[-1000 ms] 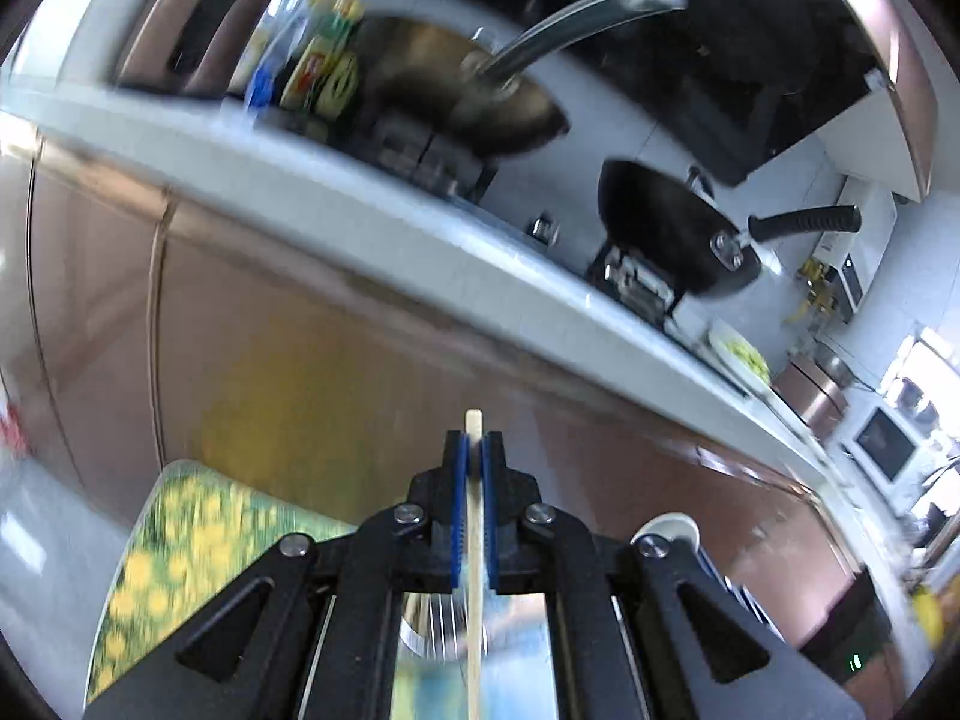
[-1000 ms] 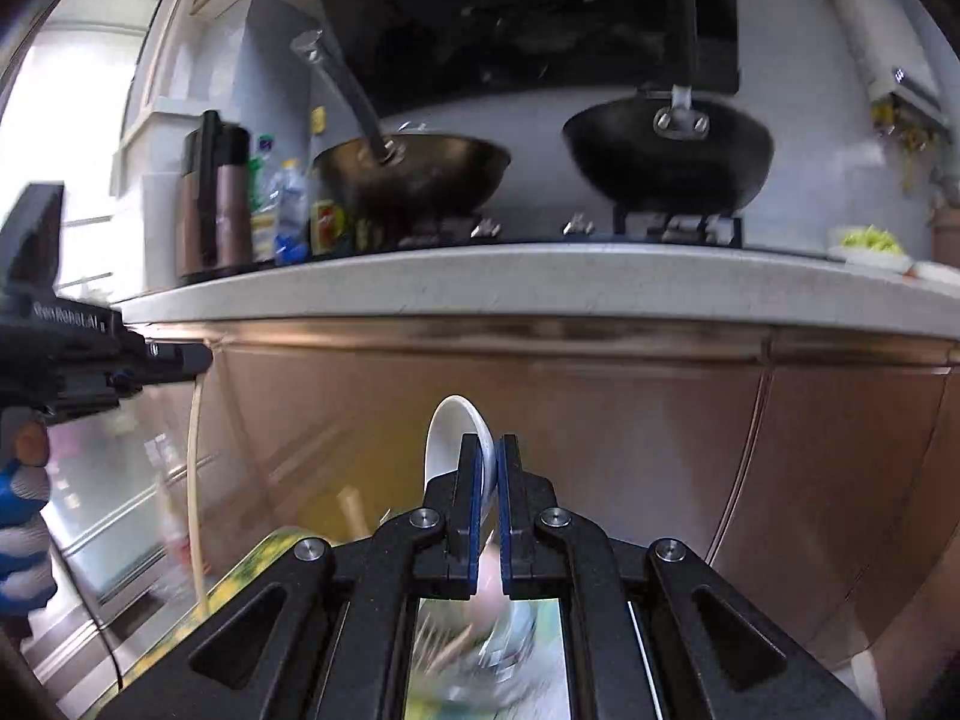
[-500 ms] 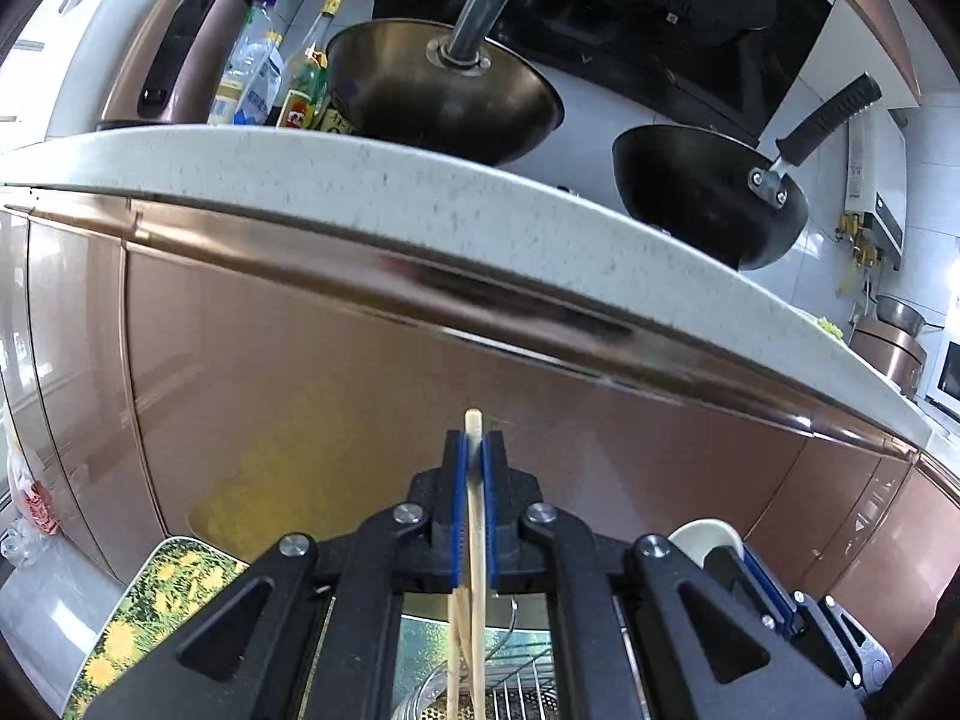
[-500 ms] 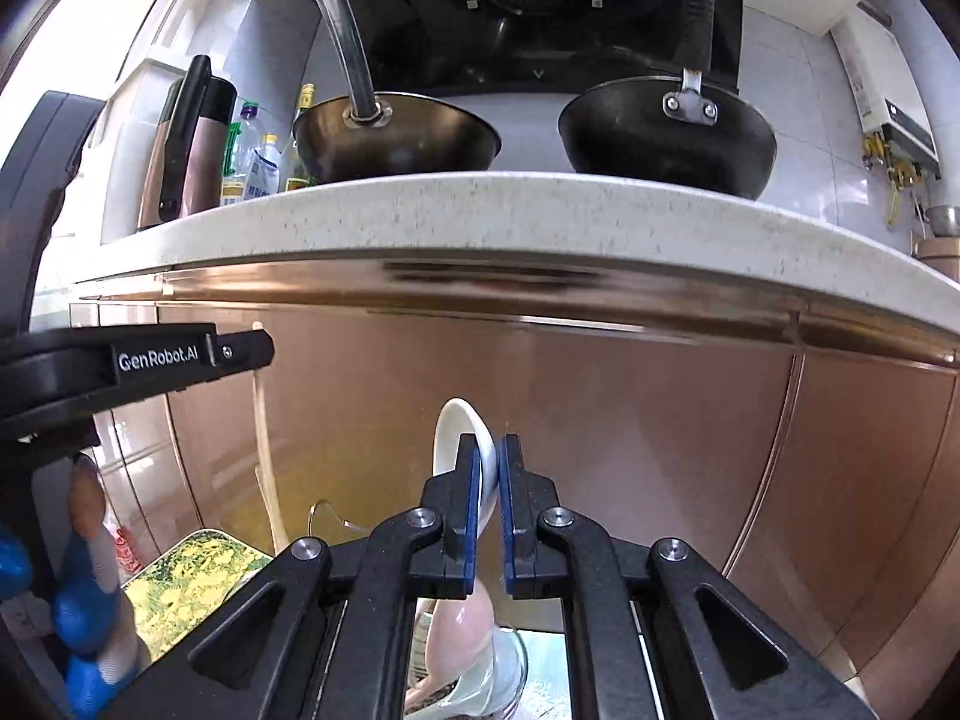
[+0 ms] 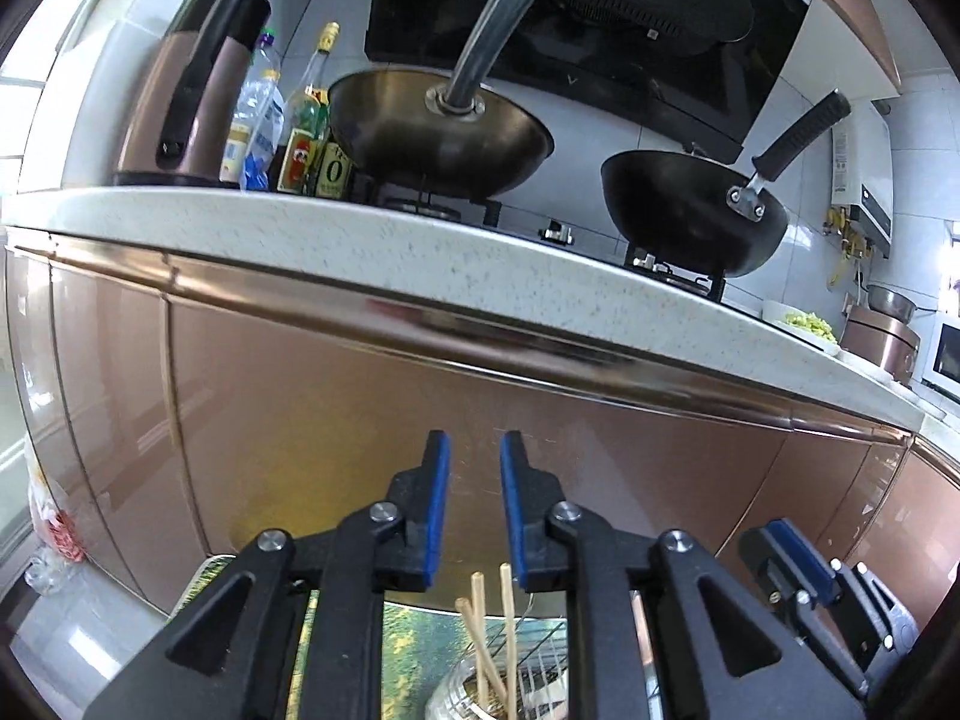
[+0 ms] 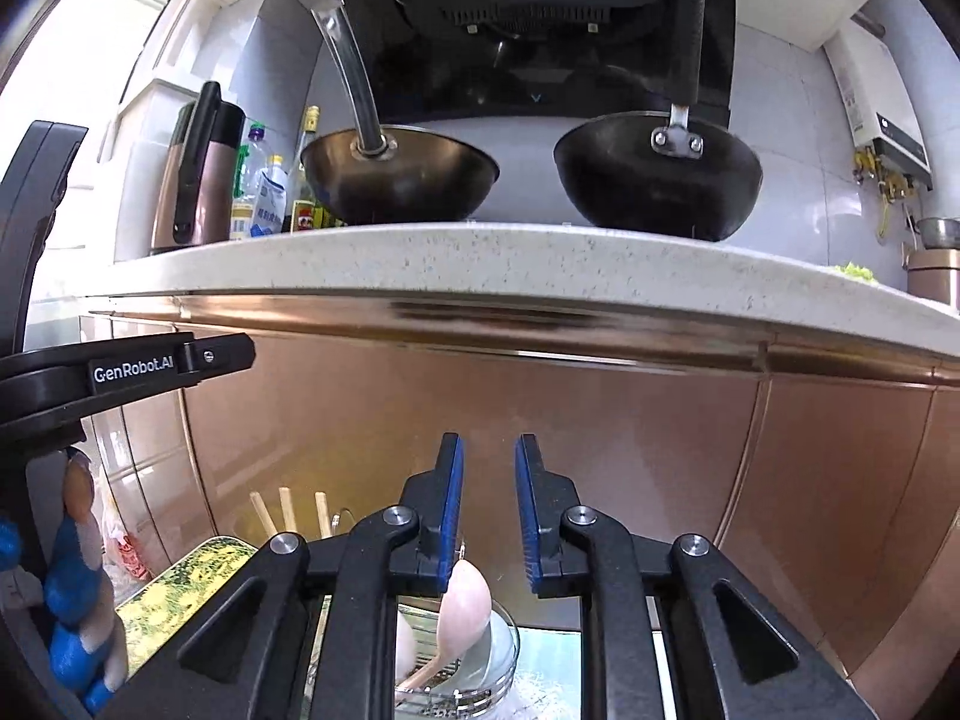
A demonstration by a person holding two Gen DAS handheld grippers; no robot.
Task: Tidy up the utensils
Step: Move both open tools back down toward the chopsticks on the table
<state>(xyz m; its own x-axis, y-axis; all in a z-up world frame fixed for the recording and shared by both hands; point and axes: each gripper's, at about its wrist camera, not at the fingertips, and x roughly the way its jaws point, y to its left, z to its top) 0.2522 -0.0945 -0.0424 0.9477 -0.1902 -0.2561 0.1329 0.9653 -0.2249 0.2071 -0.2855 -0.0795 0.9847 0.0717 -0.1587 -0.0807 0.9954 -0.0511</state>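
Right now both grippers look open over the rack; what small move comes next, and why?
Probably lift both grippers straight up and clear. The left gripper stands open with the chopsticks below its pads, upright in a holder; the right gripper is open too, the pink spoon resting in the glass cup beneath. Neither grips anything, so backing off avoids knocking them.

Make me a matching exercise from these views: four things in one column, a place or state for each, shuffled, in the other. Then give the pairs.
Things:
1. chopsticks
2. pink spoon
3. kettle
4. left hand-held gripper

Places or states:
A. open, holding nothing
B. on the counter's left end, beside the bottles
C. standing in a jar below the left hand-held gripper
D. lying in a glass bowl below the right hand-held gripper

Pairs: 1-C, 2-D, 3-B, 4-A
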